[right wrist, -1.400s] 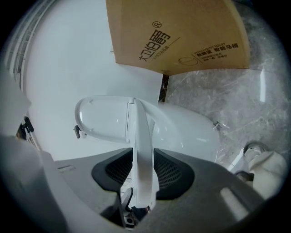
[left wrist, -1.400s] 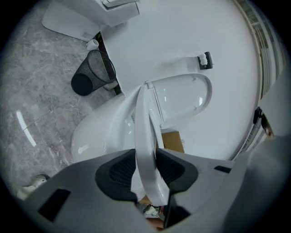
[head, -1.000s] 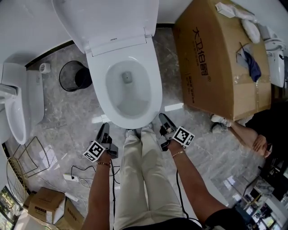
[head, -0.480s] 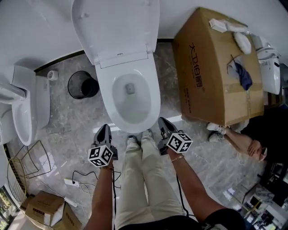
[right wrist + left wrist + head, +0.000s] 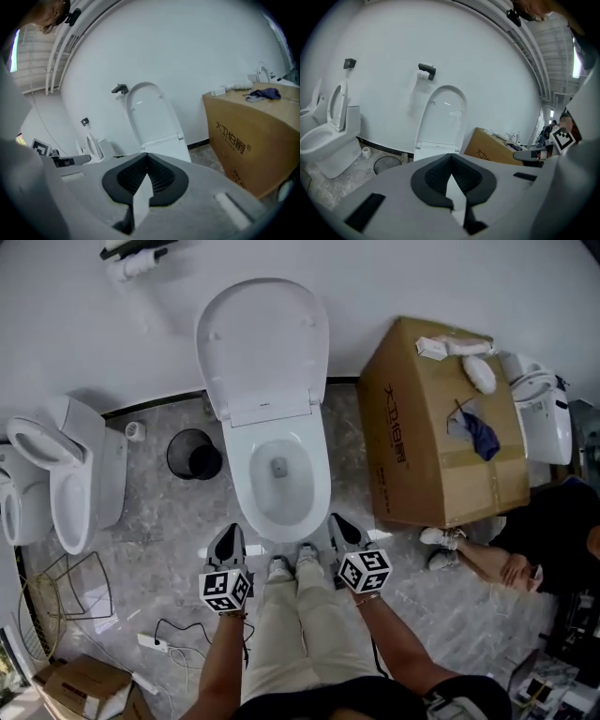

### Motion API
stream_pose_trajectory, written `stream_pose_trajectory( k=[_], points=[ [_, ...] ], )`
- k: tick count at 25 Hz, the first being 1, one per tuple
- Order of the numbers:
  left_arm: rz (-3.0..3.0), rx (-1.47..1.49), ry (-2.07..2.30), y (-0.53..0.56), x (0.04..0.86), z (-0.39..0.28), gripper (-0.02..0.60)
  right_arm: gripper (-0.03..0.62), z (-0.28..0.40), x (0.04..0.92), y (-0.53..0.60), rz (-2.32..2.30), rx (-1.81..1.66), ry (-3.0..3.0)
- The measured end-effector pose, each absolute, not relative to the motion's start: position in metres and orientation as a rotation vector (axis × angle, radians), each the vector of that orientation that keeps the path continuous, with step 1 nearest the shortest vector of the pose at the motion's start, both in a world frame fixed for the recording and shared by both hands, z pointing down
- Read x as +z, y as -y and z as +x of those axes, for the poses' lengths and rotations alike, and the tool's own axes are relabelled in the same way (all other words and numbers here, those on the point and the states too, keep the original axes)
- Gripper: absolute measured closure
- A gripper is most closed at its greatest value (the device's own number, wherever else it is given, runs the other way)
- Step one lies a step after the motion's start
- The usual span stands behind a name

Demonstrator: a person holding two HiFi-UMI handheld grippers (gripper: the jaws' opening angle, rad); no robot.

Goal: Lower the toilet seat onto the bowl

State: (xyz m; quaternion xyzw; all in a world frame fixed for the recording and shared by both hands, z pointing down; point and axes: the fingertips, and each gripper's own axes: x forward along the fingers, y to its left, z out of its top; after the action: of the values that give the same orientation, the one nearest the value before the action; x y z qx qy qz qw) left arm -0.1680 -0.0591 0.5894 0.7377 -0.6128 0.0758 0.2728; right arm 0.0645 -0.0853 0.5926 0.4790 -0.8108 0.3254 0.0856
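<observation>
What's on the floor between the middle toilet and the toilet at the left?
A black bin, plus a small white object; the head view shows both.

The space over the toilet bowl [image 5: 279,486], up to the raised seat [image 5: 264,343] at top centre, is open. Left of the bowl, bare floor [image 5: 169,521] leaves a wide lane below the black waste bin [image 5: 194,456]. On the right, the cardboard box [image 5: 427,442] narrows the gap. The person's legs [image 5: 295,624] fill the lower centre.
</observation>
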Motion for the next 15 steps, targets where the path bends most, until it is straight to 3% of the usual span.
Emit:
stream_pose_trajectory(
  k=[15],
  points=[
    [2.051, 0.123, 1.777, 0.037, 0.442, -0.170, 0.578, 0.588, 0.047, 0.431, 0.062, 1.398, 0.571, 2.606]
  ],
)
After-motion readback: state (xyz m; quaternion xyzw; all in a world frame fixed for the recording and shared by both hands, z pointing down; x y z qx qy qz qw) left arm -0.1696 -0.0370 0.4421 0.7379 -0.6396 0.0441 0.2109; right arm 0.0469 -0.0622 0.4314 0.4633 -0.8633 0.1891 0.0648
